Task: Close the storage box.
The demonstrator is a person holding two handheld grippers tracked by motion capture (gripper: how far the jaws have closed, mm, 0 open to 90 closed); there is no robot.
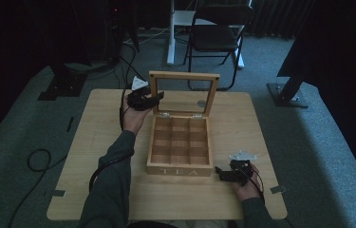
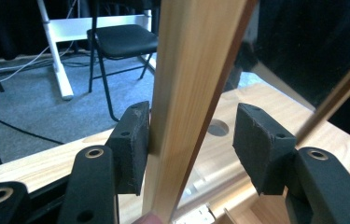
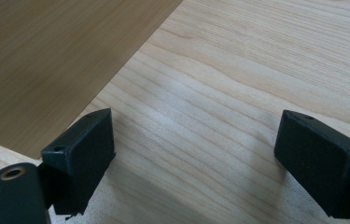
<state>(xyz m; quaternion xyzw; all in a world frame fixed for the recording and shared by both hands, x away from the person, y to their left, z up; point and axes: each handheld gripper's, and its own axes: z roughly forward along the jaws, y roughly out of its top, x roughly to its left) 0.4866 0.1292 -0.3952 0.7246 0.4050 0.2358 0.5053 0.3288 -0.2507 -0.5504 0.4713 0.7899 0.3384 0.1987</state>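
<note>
Nearest us, at 7 o'clock in the high view, our left sleeve (image 1: 111, 180) leads up to the left gripper (image 1: 159, 98) at 10 o'clock, jaws half open astride the left edge of the lid (image 1: 183, 92); one pad (image 2: 130, 147) touches the frame, the other stands clear, so nothing is clamped. We judge this steadies the upright lid of the tea box (image 1: 180, 142) at table centre. At 5 o'clock, the right gripper (image 1: 219, 172) rests wide open, empty, beside the box.

Beyond the left gripper, past the far table edge, a black folding chair (image 1: 216, 35) stood on grey carpet (image 1: 19, 128), with a white stand (image 1: 172, 33) just to its left. Black cables (image 1: 35, 159) looped over the carpet beside the wooden table (image 1: 95, 142), on that gripper's outer side.
</note>
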